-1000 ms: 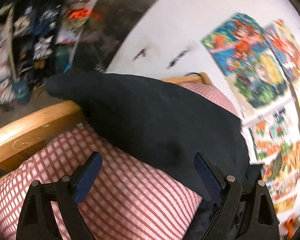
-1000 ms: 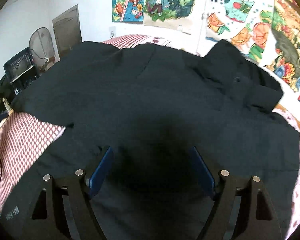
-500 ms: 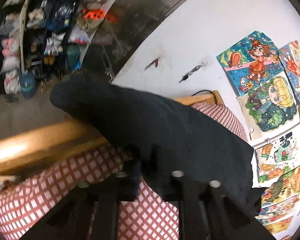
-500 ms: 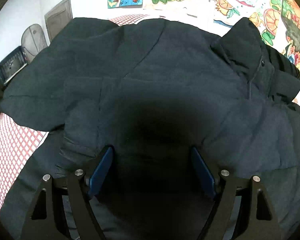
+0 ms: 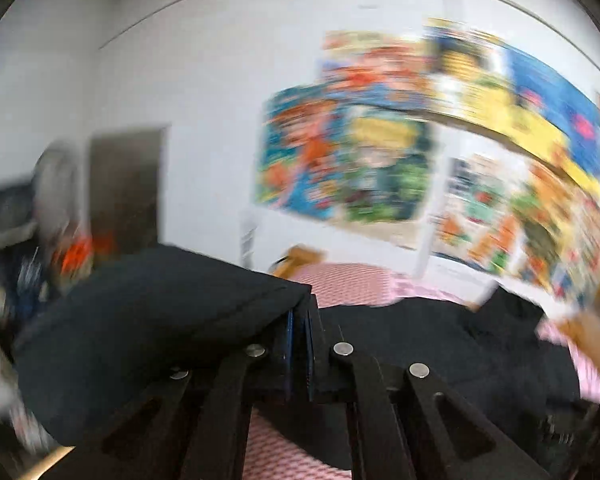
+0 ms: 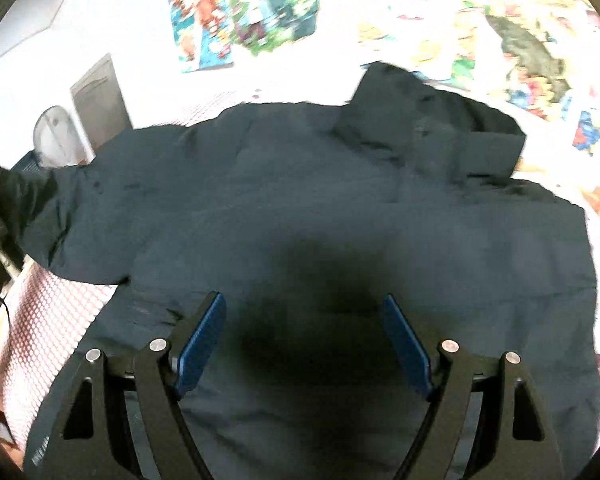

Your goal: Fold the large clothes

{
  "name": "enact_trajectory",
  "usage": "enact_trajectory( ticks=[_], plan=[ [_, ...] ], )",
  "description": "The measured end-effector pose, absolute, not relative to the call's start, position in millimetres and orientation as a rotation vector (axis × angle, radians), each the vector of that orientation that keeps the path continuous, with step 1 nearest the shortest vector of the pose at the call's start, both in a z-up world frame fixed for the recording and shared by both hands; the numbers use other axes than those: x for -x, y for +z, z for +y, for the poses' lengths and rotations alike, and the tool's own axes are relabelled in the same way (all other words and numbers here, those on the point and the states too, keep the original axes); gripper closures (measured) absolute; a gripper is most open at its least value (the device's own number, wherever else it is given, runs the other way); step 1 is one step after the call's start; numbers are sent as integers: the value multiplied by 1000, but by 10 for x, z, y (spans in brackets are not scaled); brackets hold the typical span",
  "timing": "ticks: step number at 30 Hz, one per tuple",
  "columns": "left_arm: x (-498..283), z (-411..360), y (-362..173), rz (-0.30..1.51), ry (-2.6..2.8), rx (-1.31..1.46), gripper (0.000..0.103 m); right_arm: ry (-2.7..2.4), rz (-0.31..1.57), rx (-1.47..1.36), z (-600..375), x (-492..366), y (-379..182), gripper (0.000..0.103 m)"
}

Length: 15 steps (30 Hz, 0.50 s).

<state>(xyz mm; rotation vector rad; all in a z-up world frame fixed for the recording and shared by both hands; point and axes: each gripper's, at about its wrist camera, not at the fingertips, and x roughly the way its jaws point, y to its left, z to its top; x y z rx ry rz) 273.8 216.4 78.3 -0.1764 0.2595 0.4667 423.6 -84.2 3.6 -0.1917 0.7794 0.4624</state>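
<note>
- Since a second ago the left gripper [image 5: 299, 334] has snapped from wide open to fully closed on the edge of the dark jacket's sleeve [image 5: 148, 320], and it has lifted and rolled, so the room behind smears into blur.
- Pinched between the blue pads, that sleeve hangs off the left of the jaws; I judge it is being raised to carry it across the body for a first fold.
- Right gripper [image 6: 304, 336] hovers over the jacket [image 6: 340, 208] with its blue pads wide apart and nothing between them, probably ready to pin the cloth or take the other side.
- Jacket lies spread across the pink checked bedspread [image 6: 40, 312], hood [image 6: 428, 132] toward the poster wall [image 6: 244, 12].
- Hard to say how much fabric the closed pads really hold; the pinch point is buried behind the fingers.
- Dark shadow under the right gripper hides the cloth there, and the jacket's hem runs out of view.
</note>
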Motion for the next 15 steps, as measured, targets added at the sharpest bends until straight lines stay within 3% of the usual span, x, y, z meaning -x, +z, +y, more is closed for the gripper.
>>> enact_trajectory(
  ticks=[6,15],
  plan=[
    [-3155,1253,810,388,137,-28,97,379,788,144,-1470,-4177,12,27],
    [-3457,345,210,609,-133,-204,96,325,836,138,-2163,-3995,-139,27]
  ],
)
